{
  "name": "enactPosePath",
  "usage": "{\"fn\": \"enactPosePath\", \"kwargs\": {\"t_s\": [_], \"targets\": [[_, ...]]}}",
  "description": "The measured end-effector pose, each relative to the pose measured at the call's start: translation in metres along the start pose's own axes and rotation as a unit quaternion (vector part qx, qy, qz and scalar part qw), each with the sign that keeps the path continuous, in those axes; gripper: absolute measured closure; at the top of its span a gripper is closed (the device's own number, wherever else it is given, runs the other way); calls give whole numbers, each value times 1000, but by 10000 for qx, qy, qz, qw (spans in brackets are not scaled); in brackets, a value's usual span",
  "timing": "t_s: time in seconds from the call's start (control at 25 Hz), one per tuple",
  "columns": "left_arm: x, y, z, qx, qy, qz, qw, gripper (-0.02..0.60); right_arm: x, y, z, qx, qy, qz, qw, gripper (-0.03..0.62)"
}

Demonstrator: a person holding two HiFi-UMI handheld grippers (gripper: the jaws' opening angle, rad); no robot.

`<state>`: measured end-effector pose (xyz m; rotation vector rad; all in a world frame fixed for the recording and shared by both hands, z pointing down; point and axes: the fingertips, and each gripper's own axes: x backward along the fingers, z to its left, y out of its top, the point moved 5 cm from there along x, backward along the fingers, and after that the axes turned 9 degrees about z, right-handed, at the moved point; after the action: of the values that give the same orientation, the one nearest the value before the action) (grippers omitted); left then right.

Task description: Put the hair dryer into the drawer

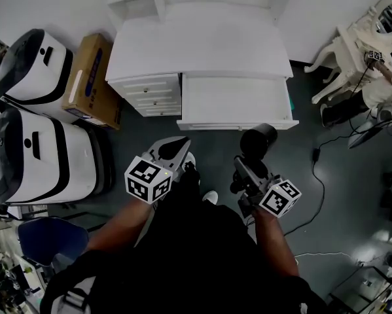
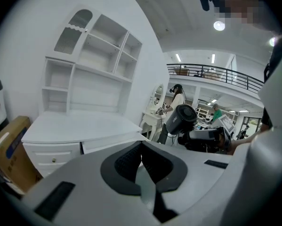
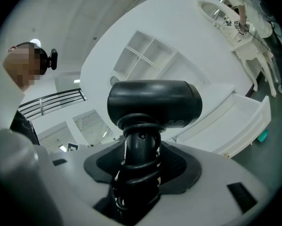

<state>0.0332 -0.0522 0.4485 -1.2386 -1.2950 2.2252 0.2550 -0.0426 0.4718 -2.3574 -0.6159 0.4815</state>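
**Hair dryer** (image 3: 154, 102), black: gripped by its cord-wrapped handle between the clamped jaws of the right gripper (image 3: 138, 168) and carried in the air just before the open drawer (image 1: 238, 123), not yet over it.

**Left gripper** (image 2: 141, 161): jaws pressed together, nothing held.

**Hazards:** the barrel may be struck against the drawer front if lowered early. The wound cord may be loosened and snagged on the rim.

**Clearance:** the drawer interior is seen bare. It is bounded on the left by small drawers (image 1: 153, 93).

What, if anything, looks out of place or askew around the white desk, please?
Nothing is spilled or broken. The drawer stands pulled out, which suits the task, and the hair dryer sits in the right gripper with its cord wound round the handle. Only the cardboard box beside the desk lies at a slant.
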Motion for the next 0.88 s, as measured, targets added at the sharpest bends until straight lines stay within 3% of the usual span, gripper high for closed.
{"fn": "enactPosePath", "kwargs": {"t_s": [0.4, 0.6, 0.88], "targets": [[-28, 42, 61, 22, 40, -134, 9999, 572, -60, 59, -13, 312, 42, 70, 9995, 350], [-47, 55, 100, 181, 39, -124, 9998, 572, -104, 80, -33, 445, -51, 363, 9983, 350], [-65, 66, 159, 208, 48, 23, 9998, 572, -170, 93, -73, 1049, -414, 1074, 9878, 350]]}}
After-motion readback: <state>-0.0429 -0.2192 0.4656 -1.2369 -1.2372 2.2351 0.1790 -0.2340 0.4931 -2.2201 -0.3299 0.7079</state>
